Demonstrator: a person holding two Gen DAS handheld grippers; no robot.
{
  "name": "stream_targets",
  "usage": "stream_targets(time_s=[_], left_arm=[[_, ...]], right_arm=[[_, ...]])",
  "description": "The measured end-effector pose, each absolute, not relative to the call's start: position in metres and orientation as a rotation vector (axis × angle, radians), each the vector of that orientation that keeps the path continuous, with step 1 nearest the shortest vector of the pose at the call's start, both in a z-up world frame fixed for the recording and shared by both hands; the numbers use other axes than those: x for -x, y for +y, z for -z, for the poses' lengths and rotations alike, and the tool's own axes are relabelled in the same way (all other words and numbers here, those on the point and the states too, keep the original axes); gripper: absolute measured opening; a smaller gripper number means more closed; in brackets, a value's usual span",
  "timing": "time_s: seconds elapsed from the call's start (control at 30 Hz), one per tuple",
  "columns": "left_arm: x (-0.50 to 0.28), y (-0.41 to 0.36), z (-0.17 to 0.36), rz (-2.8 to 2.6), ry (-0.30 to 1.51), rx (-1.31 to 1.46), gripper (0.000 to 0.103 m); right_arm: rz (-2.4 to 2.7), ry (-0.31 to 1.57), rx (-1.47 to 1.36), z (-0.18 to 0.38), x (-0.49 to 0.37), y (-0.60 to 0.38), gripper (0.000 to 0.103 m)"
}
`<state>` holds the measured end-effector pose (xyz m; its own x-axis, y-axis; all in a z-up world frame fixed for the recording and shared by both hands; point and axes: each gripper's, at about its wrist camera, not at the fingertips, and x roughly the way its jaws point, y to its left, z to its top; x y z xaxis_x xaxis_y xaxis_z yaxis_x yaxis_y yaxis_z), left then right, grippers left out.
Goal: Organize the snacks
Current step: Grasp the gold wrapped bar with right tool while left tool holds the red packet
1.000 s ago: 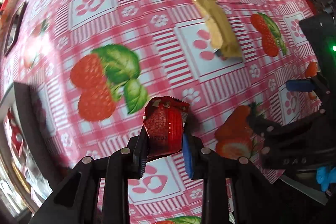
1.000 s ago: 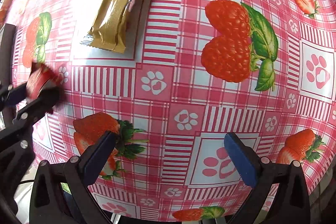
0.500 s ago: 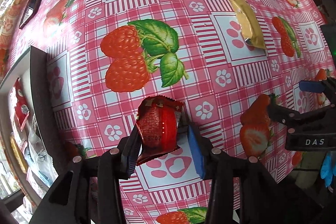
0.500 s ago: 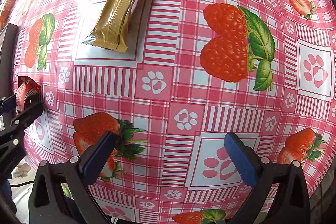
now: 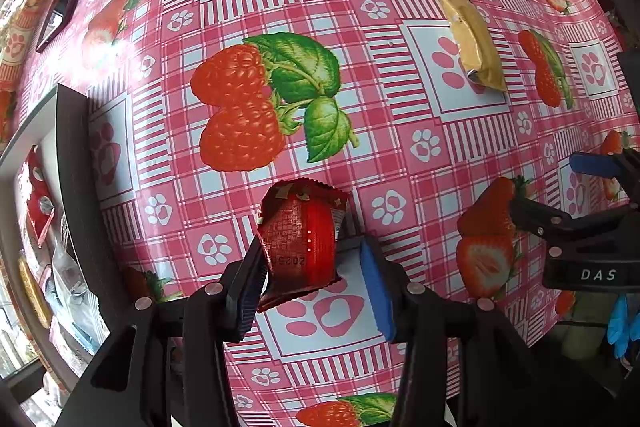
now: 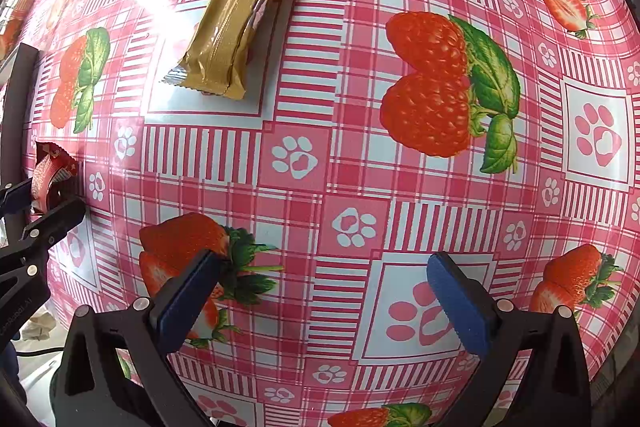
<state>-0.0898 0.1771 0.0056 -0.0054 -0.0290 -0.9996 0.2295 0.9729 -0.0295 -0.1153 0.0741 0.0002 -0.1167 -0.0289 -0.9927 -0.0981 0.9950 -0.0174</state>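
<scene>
A small red snack packet (image 5: 298, 241) stands between the jaws of my left gripper (image 5: 312, 263), just above the strawberry tablecloth (image 5: 360, 131). The jaws are opening: the packet leans on the left pad, and a gap shows at the blue right pad (image 5: 374, 291). The right wrist view shows the same packet (image 6: 50, 171) at its far left edge. A gold wrapped bar (image 6: 236, 23) lies flat on the cloth, far ahead of my right gripper (image 6: 320, 291). That gripper is open with nothing between its pads. The bar (image 5: 472, 39) also shows at the left wrist view's upper right.
A dark-walled box (image 5: 72, 167) holding several snack packets stands at the table's left edge, close to my left gripper. A black-framed flat object (image 5: 64, 7) lies at the far left. My right gripper (image 5: 560, 191) hangs at the right, above a blue glove (image 5: 622, 323).
My left gripper carried the red packet across the cloth toward the dark box, and its jaws widened, so the right pad came off the packet. The right gripper stayed still.
</scene>
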Motion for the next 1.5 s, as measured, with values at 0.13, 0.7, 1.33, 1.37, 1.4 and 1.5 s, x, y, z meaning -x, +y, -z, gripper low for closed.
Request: stream_targets(time_s=[0.13, 0.7, 1.33, 1.37, 1.4, 1.5], left_arm=[[0.089, 0.176, -0.005, 0.208, 1.566, -0.161, 0.053], [0.087, 0.175, -0.005, 0.199, 1.572, -0.139, 0.057], [0.092, 0.172, -0.004, 0.237, 1.563, -0.186, 0.064], [0.092, 0.172, -0.004, 0.238, 1.562, -0.19, 0.064], [0.093, 0.171, -0.004, 0.238, 1.561, -0.196, 0.064], [0.094, 0.167, -0.003, 0.223, 1.563, -0.228, 0.065]], right_arm=[[-0.06, 1.742, 0.099, 0.002, 0.109, 0.075, 0.103], [-0.011, 1.722, -0.047, -0.009, -0.002, 0.092, 0.103], [-0.181, 1.795, -0.035, -0.028, 0.1, 0.117, 0.026], [-0.175, 1.8, -0.054, -0.029, 0.103, 0.114, 0.026], [-0.162, 1.802, -0.072, -0.029, 0.104, 0.111, 0.026], [-0.129, 1.802, -0.113, -0.029, 0.108, 0.094, 0.069]])
